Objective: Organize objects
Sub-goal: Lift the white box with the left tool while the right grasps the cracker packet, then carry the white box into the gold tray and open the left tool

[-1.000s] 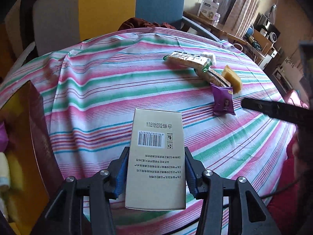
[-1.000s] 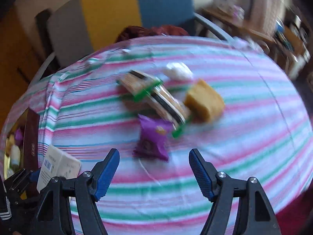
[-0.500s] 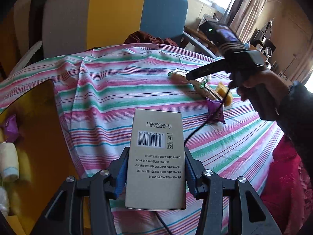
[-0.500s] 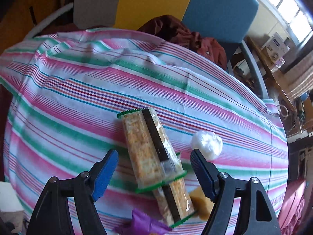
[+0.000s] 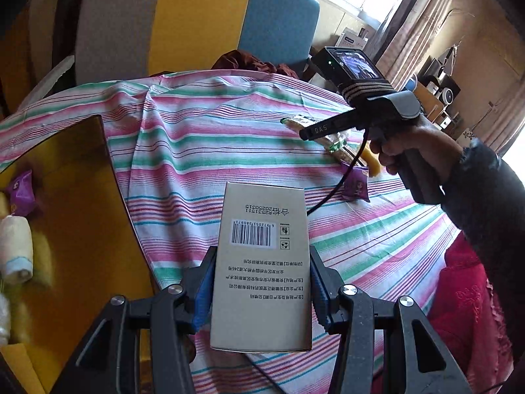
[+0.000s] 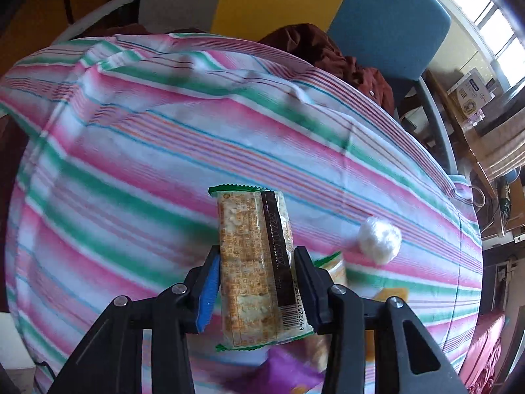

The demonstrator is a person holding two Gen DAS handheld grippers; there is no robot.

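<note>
My left gripper [image 5: 261,290] is shut on a beige barcode box [image 5: 262,262] and holds it above the striped tablecloth [image 5: 197,151]. My right gripper [image 6: 256,285] is shut on a green-edged cracker pack [image 6: 254,262]; it also shows in the left wrist view [image 5: 315,129] at the snack pile. A second cracker pack [image 6: 334,267], a white wrapped ball [image 6: 379,238], a yellow cake [image 6: 392,294] and a purple snack packet [image 6: 279,374] lie around it. The purple packet also shows in the left wrist view [image 5: 356,185].
A yellow-lined box [image 5: 75,216] stands at the left with a purple packet [image 5: 21,192] and a white roll [image 5: 14,249] inside. A grey, yellow and blue chair [image 5: 197,23] with dark red cloth [image 5: 249,64] stands behind the table. A red cushion [image 5: 466,312] lies at the right.
My right gripper moved forward over the snack pile and closed on the green-edged cracker pack. My left gripper kept the box and shifted left toward the yellow-lined box.
</note>
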